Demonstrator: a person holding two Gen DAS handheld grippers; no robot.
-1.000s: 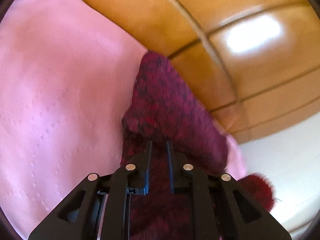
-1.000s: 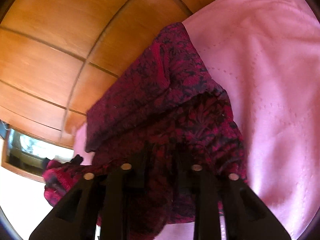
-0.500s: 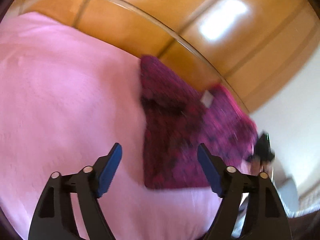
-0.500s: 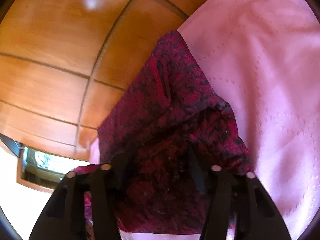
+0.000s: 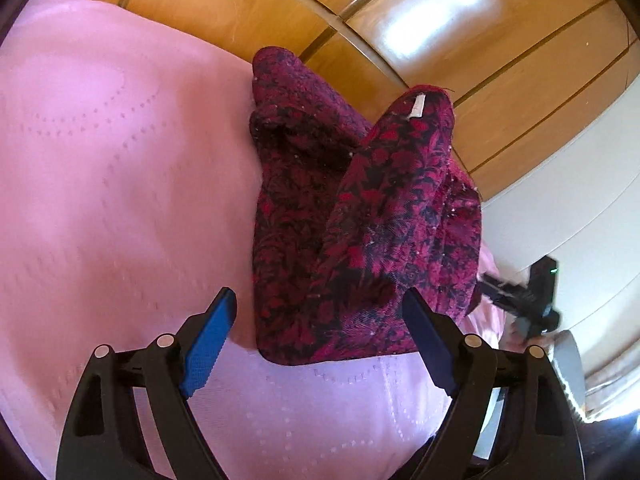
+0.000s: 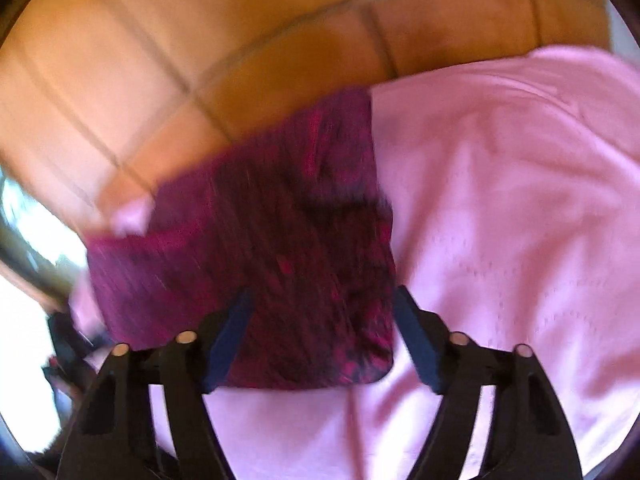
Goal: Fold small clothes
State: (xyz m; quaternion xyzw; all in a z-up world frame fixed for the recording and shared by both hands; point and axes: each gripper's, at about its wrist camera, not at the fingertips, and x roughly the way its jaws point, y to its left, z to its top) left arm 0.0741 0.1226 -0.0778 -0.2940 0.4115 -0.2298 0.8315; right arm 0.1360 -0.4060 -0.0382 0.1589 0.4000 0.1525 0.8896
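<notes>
On the pink quilted cover lies the dark red patterned garment, folded into a thick bundle near the cover's far edge, beside the wooden panelled wall. Its upper layer rises into a peak with a small white label near the top. From the left wrist view, the left gripper stands spread wide just short of the bundle's near edge, its blue pads apart from the cloth and nothing between them. The right wrist view is blurred; there the right gripper also stands spread, with the near part of the garment showing between its fingers, the pads not pressing on it.
</notes>
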